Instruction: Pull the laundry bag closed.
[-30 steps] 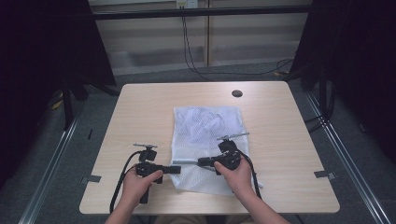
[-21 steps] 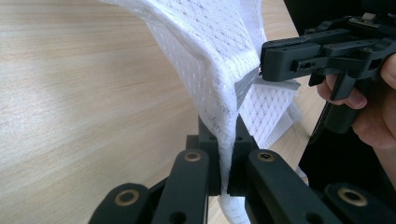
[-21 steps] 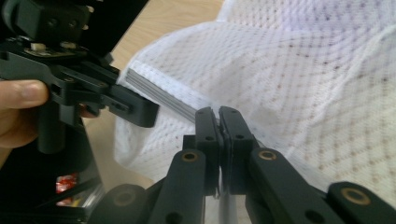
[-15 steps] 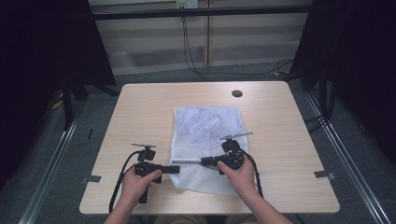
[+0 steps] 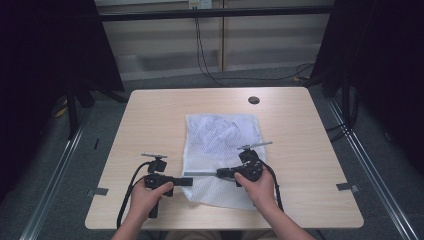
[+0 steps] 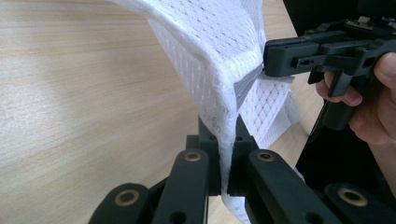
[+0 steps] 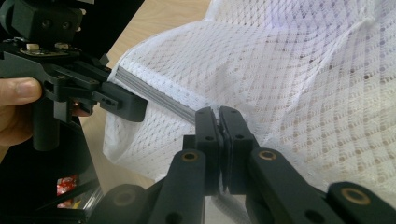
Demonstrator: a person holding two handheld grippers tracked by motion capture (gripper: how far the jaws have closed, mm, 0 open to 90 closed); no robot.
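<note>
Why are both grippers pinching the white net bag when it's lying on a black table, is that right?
Not quite. Both the left gripper and right gripper do pinch the white net bag, but the table is light wood, not black. The high view shows it.

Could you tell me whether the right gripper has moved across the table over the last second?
No. The right gripper sits at the same spot on the white mesh bag, equally far from the table's dark round hole.

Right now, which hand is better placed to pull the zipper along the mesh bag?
Right. The right gripper pinches the grey zipper strip itself, while the left gripper clamps the mesh bag edge, anchoring it.
</note>
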